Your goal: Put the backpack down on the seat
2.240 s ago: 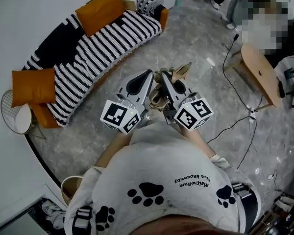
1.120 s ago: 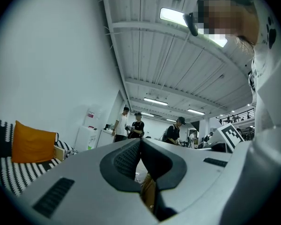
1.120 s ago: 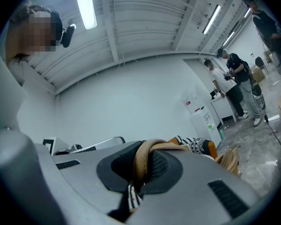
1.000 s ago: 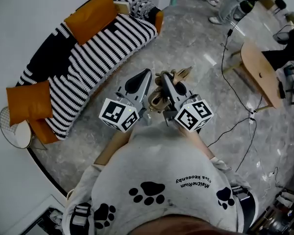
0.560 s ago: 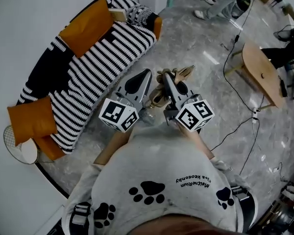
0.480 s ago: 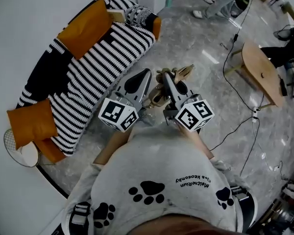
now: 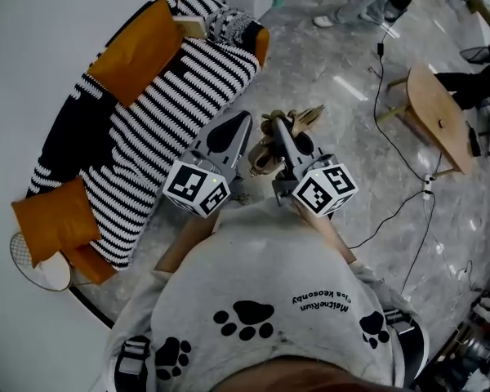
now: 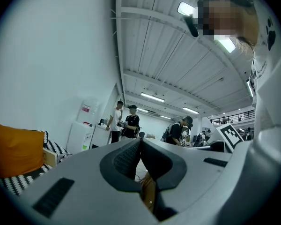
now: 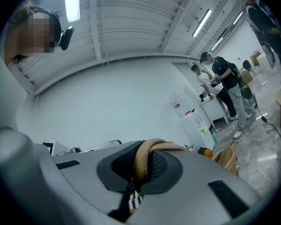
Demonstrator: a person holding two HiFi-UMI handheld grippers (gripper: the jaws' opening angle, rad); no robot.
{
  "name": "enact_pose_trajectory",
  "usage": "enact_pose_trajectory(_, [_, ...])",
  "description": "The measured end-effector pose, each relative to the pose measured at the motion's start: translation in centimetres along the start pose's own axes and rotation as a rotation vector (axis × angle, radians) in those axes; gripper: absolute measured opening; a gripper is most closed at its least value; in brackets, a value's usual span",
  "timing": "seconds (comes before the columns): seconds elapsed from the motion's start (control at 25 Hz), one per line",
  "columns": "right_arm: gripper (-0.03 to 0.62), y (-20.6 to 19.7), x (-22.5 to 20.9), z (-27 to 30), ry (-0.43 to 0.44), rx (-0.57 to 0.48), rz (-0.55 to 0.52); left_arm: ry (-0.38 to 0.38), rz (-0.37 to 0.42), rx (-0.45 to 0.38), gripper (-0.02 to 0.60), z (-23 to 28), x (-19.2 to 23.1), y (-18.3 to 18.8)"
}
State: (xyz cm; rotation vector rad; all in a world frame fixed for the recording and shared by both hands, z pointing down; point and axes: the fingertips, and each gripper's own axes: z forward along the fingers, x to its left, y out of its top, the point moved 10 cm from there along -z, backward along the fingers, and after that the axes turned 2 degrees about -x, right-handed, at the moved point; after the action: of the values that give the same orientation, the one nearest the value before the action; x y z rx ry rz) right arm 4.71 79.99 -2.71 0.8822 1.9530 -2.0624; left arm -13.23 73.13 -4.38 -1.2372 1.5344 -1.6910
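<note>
The tan backpack (image 7: 267, 155) hangs in front of my chest between both grippers, mostly hidden behind them. My left gripper (image 7: 243, 122) is shut, and in the left gripper view a tan strap (image 8: 149, 196) shows low in the slit between its pads. My right gripper (image 7: 279, 126) is shut on a tan strap (image 9: 147, 151) that loops over its pads; part of the bag's body (image 9: 227, 158) shows to its right. The seat, a black-and-white striped sofa (image 7: 147, 129), lies on the floor to my left, apart from the bag.
Two orange cushions (image 7: 135, 51) (image 7: 53, 219) lie on the sofa. A round wooden stool (image 7: 437, 117) stands at the right, with black cables (image 7: 392, 202) across the marble floor. A racket (image 7: 33, 268) leans at the sofa's near end. People stand far off.
The sofa has slid closer and lower in the head view as I moved toward it. Both grippers hold the same pose with the backpack between them.
</note>
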Motion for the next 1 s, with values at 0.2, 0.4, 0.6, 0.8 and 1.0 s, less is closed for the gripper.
enact_pose_trajectory(0.2, [0.031, -0.3, -0.4, 1.6, -0.001, 0.009, 0.014, 0.010, -0.015, 0.003, 0.018, 0.1, 1.5, -0.2])
enact_pose_trajectory(0.4, [0.031, -0.3, 0.0, 2.3, 0.008, 0.008, 0.016, 0.022, -0.014, -0.003, 0.019, -0.5, 2.0, 0.1])
enact_pose_trajectory(0.6, [0.031, 0.1, -0.3, 3.5, 0.025, 0.015, 0.025, 0.033, -0.012, -0.009, 0.018, -0.1, 2.7, 0.4])
enact_pose_trajectory(0.8, [0.031, 0.1, -1.0, 5.6, 0.053, 0.017, 0.021, 0.047, -0.013, -0.019, 0.019, 0.6, 4.4, 0.3])
enact_pose_trajectory(1.0, [0.031, 0.8, -3.2, 9.3, 0.089, 0.030, 0.019, 0.071, -0.012, -0.028, 0.019, 3.3, 7.0, 0.4])
